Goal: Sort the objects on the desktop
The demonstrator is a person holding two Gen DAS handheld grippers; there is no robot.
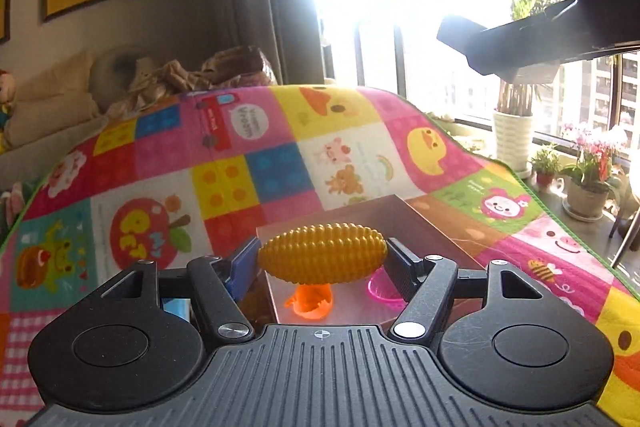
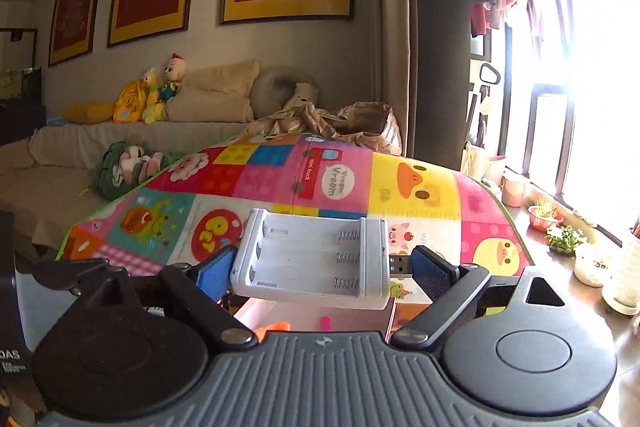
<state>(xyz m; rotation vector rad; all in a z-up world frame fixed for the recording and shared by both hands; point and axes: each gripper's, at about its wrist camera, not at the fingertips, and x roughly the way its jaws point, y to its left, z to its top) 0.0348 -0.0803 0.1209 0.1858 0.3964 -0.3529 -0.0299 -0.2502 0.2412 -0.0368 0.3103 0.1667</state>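
Observation:
My left gripper point(image 1: 322, 259) is shut on a yellow toy corn cob point(image 1: 322, 253), held crosswise above a brown box point(image 1: 432, 227). In the box lie an orange toy point(image 1: 310, 301) and a pink cup point(image 1: 382, 289). My right gripper point(image 2: 316, 267) is shut on a white USB battery charger point(image 2: 312, 259), empty of batteries, its USB plug point(image 2: 400, 264) against the right finger. It hangs above the same box point(image 2: 352, 319), whose floor shows the orange toy point(image 2: 276, 327) and a pink piece point(image 2: 325, 322). The right gripper also shows in the left wrist view point(image 1: 520, 39), high at the upper right.
A colourful cartoon play mat point(image 1: 248, 163) covers the table. A sofa with cushions and plush toys point(image 2: 160, 95) is behind. Potted plants point(image 1: 588, 179) stand on the window sill at right. A dark box point(image 2: 8, 307) is at the left edge.

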